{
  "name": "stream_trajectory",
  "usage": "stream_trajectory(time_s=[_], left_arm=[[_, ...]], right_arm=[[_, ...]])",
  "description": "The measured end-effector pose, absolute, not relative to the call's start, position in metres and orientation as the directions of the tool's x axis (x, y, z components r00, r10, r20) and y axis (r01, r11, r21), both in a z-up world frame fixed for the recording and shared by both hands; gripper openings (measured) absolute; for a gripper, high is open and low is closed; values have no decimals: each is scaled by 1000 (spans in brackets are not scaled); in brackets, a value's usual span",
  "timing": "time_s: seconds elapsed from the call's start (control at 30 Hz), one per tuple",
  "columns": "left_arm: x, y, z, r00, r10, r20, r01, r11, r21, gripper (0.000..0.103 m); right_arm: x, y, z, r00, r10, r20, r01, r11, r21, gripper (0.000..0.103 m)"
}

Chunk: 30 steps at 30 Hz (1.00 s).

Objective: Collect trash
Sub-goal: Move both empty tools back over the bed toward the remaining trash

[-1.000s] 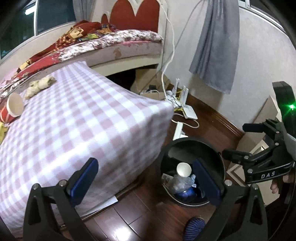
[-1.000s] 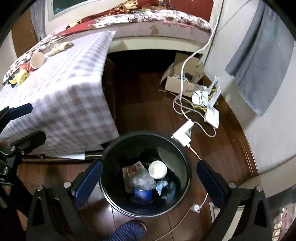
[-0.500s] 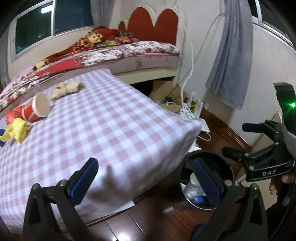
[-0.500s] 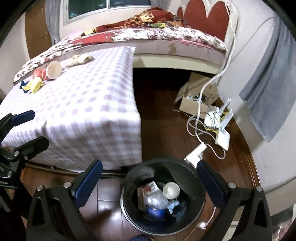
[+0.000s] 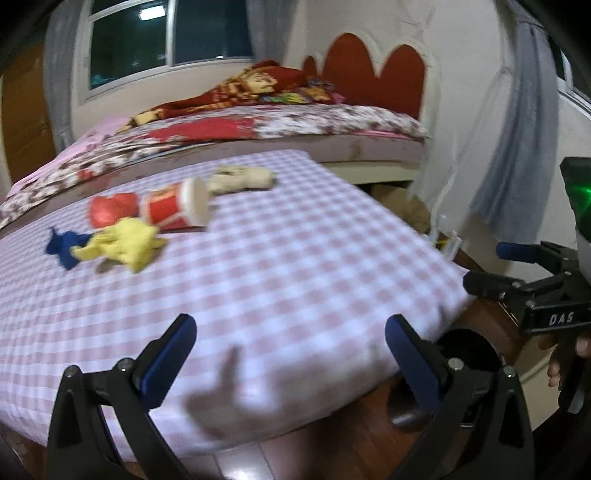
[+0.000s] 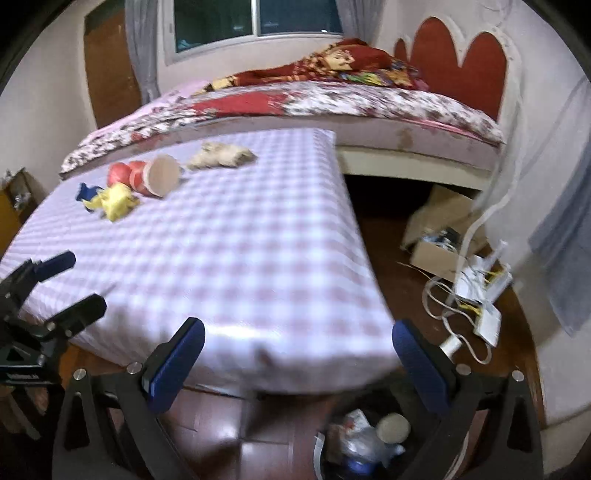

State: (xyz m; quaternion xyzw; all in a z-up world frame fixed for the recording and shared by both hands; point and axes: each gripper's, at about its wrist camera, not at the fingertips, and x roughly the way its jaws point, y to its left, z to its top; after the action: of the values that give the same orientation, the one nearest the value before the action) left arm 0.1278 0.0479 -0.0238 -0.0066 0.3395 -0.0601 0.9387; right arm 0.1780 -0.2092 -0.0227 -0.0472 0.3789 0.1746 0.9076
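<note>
Both cameras have tilted up from the trash bin (image 6: 354,443) toward the checkered desk (image 5: 295,266), so the bin now sits at the lower frame edge. Left claw (image 5: 290,354) and right claw (image 6: 295,365) hover above the desk's near edge, fingers spread wide, holding nothing. Remaining trash lies at the far left of the desk: red paper cup (image 5: 175,206) on its side, yellow wad (image 5: 125,243) touching a blue scrap (image 5: 62,249), and a beige crumpled wad (image 5: 242,179) beyond the cup.

A bed (image 6: 369,99) with red headboard (image 6: 458,55) stands beneath a dark window (image 6: 255,18), beside grey curtains (image 5: 517,129).
</note>
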Motion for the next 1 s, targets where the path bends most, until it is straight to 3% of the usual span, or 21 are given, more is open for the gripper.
stream_trajectory(time_s=[0.27,0.6,0.7,0.77,0.9,1.0], left_arm=[[131,139,-24,774,20,-633,-69,996,-52,102],[132,242,-28,747,163,-644,-250,967,-45,102],[143,270,-30,737,179,-652,-281,958,-54,100],[154,286,-34,726,166,-667,-288,955,-77,91],[179,312,-43,718,121,-686,-273,955,-118,80],[199,320,-48,714,94,-694,-258,957,-136,79]], right_arm=[[199,-129,-17,647,384,-659,-447,891,80,102],[223,0,-12,577,472,-667,-584,809,67,101],[233,32,-23,529,493,-691,-622,779,80,87],[241,53,-31,501,496,-709,-641,763,80,80],[260,88,-41,478,492,-727,-659,749,73,79],[274,105,-46,460,492,-740,-668,740,77,75]])
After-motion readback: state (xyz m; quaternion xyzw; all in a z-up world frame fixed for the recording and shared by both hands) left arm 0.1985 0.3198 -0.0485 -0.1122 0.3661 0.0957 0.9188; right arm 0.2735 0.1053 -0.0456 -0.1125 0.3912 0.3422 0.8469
